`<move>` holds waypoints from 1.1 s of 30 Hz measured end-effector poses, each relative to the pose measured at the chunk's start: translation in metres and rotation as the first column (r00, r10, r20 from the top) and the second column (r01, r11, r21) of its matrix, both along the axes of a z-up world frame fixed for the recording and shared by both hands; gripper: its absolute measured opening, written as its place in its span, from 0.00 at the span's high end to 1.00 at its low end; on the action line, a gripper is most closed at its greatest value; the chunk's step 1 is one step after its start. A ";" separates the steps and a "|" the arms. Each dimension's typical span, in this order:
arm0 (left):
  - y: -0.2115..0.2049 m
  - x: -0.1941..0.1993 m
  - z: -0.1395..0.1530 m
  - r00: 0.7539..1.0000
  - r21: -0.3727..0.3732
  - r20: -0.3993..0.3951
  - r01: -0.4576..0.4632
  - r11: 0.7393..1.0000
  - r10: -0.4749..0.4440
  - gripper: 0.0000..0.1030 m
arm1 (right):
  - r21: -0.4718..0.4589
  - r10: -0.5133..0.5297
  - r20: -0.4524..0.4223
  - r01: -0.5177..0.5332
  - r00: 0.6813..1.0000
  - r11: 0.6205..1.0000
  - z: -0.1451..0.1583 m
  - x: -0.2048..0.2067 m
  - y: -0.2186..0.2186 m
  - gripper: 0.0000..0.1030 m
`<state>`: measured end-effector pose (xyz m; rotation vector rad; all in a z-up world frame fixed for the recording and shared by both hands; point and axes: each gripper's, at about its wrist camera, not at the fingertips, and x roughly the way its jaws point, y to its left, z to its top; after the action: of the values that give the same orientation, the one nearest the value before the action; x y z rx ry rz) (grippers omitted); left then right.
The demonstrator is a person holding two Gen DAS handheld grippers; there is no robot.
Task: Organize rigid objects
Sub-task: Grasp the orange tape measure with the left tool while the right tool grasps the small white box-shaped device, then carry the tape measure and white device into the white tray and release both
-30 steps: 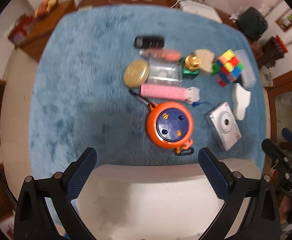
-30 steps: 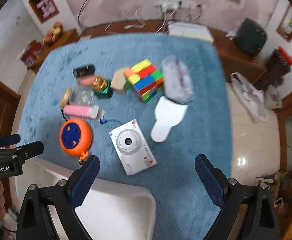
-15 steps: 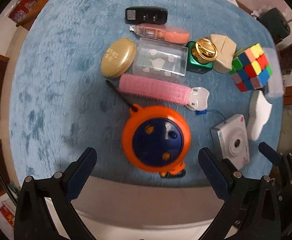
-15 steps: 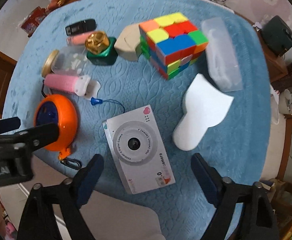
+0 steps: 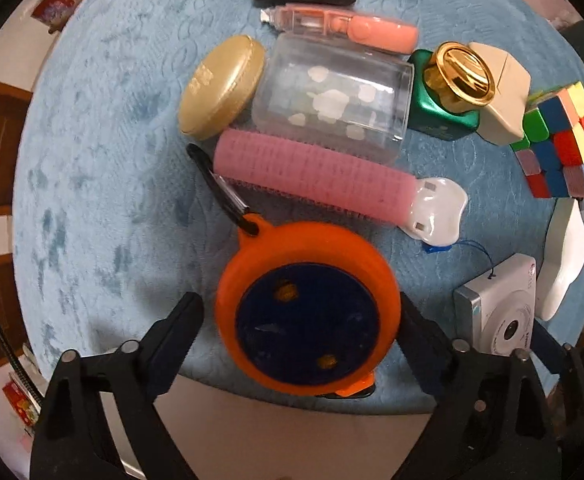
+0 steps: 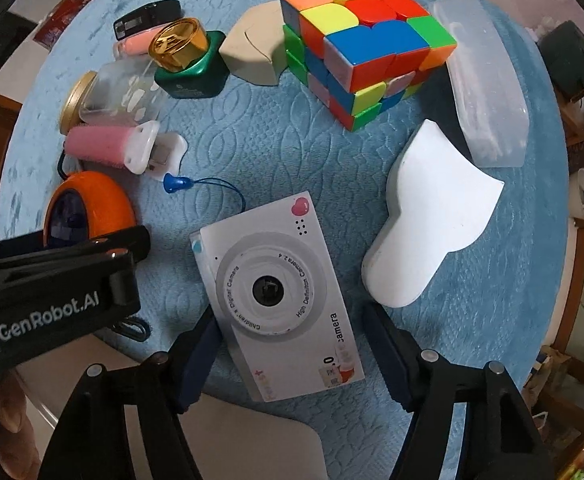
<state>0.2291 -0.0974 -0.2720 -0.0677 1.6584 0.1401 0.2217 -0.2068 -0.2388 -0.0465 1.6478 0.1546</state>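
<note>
Both tools lower; GenRobot.AI lettering right-view only.

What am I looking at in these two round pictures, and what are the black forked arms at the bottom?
No robot here: a person holds a pair of hand tongs in each hand, with a wide-angle camera on each looking along its fingers. One picture comes from the left tongs, the other from the right tongs. Both look down on a blue quilted mat crowded with small things. The left tongs sit open on either side of an orange and blue round case; whether they touch it I cannot tell. The right tongs sit open astride a white toy camera. Nothing is lifted. Nearby lie a puzzle cube, a pink roller and a green bottle with a gold cap.
</note>
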 end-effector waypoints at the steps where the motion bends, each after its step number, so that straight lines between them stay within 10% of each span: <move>1: 0.001 0.000 -0.001 1.000 -0.003 -0.006 -0.009 1.000 0.009 0.10 | 0.002 -0.004 -0.004 0.004 1.000 1.000 -0.001 0.008 0.001 0.30; 22: 0.028 0.001 0.015 0.995 -0.016 0.097 0.036 0.999 -0.035 0.20 | 0.078 -0.070 0.109 0.062 0.992 0.995 0.025 0.022 0.002 0.42; 33: 0.047 -0.020 0.137 0.937 -0.084 0.322 0.170 0.982 -0.135 0.20 | 0.173 -0.262 0.311 0.217 0.914 0.961 0.134 -0.017 -0.013 0.42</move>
<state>0.2092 -0.0502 -0.1347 -0.0423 1.3436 -0.0794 0.2046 -0.2197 -0.1043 0.2231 1.2894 0.0646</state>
